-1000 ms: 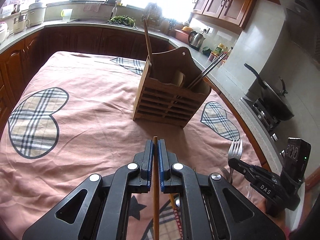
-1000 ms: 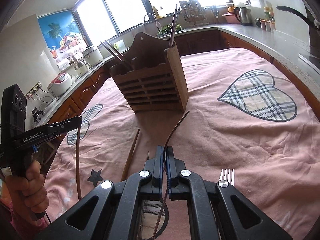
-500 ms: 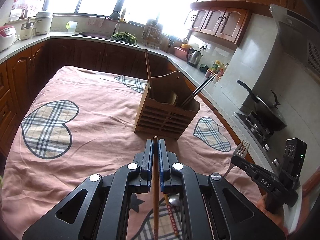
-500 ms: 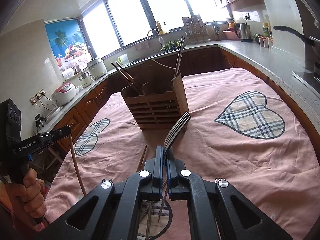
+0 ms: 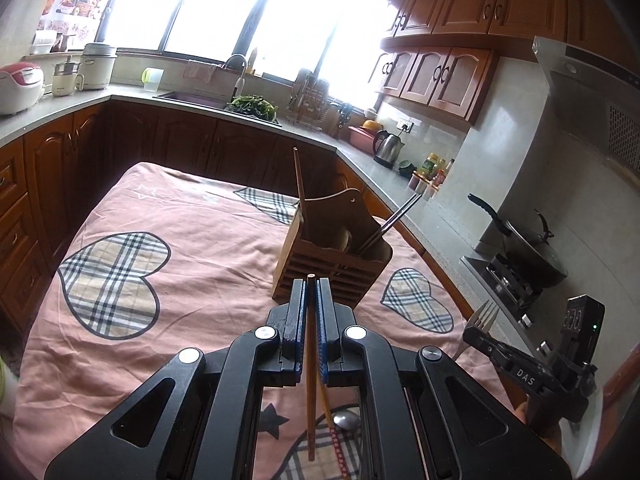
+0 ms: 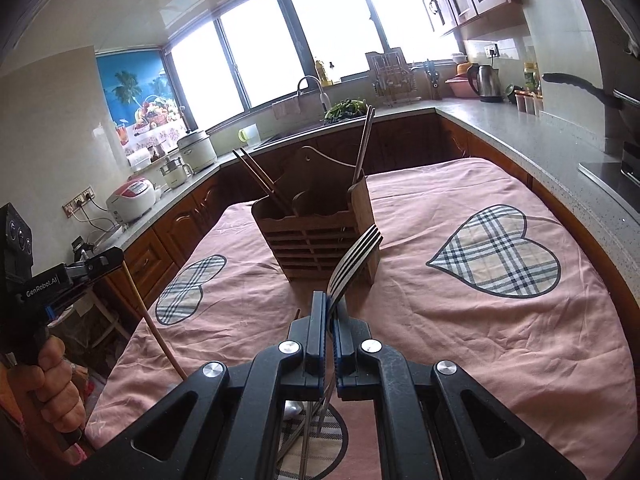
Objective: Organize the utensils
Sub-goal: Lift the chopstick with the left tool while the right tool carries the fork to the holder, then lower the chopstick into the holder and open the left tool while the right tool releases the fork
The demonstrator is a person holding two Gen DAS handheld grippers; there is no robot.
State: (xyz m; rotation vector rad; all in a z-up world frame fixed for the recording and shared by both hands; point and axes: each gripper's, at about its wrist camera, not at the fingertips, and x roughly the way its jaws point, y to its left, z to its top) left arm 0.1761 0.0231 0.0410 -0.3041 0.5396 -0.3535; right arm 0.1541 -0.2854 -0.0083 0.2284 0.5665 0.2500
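My left gripper (image 5: 311, 284) is shut on a brown wooden chopstick (image 5: 310, 380), whose tip pokes out between the pads and whose shaft hangs down behind them. My right gripper (image 6: 329, 304) is shut on a metal fork (image 6: 354, 260), tines up and leaning right. Both hover above the table, short of the slatted wooden utensil holder (image 5: 332, 260) (image 6: 316, 240). The holder has a wooden chopstick upright at one end, dark metal chopsticks at the other and a pale spoon in the middle. More utensils (image 5: 340, 420) lie on the cloth under the grippers.
A pink cloth with plaid hearts (image 6: 496, 256) covers the table. Kitchen counters wrap around it, with a sink (image 5: 200, 98), a kettle (image 5: 388, 148) and a wok on a stove (image 5: 532, 256). A hand (image 6: 52, 396) grips the left tool's handle.
Both grippers have risen from the cloth with their utensils. The fork came up off the table in the right gripper, and the holder now looks farther and lower in both views.
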